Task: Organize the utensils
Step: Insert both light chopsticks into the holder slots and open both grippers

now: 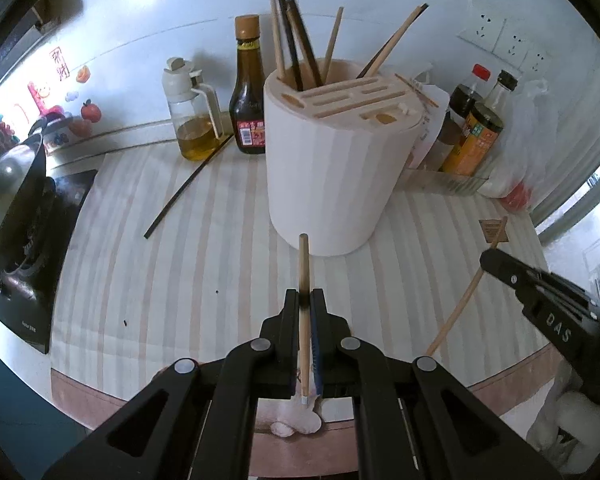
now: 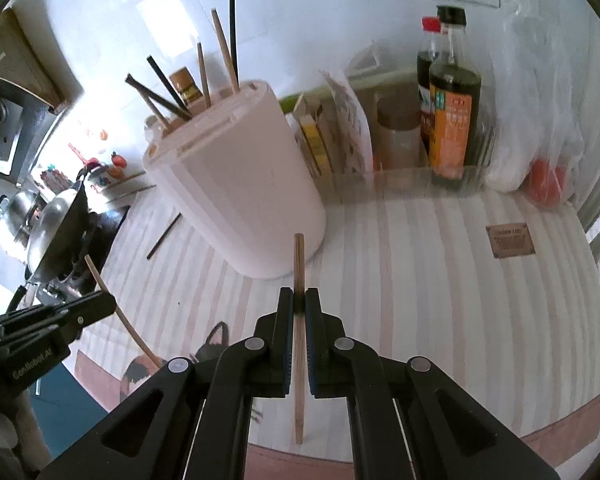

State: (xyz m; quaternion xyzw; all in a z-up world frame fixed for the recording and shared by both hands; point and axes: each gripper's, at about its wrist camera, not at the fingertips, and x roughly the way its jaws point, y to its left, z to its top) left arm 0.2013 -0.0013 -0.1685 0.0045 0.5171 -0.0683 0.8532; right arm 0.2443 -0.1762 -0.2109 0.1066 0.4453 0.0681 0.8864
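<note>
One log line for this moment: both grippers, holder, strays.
left gripper: shut on wooden chopstick | right gripper: shut on second wooden chopstick | holder: upright | black chopstick: loose on counter

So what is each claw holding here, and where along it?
Each claw is shut on one wooden chopstick. The left claw grips the left chopstick around mid-length, at a dark band. The right claw grips the right chopstick likewise, around mid-length.

Ahead of my claws the white holder (image 1: 332, 160) blocks the way; striped counter (image 1: 180, 280) lies bare to its left, except for a black chopstick (image 1: 188, 188).
</note>
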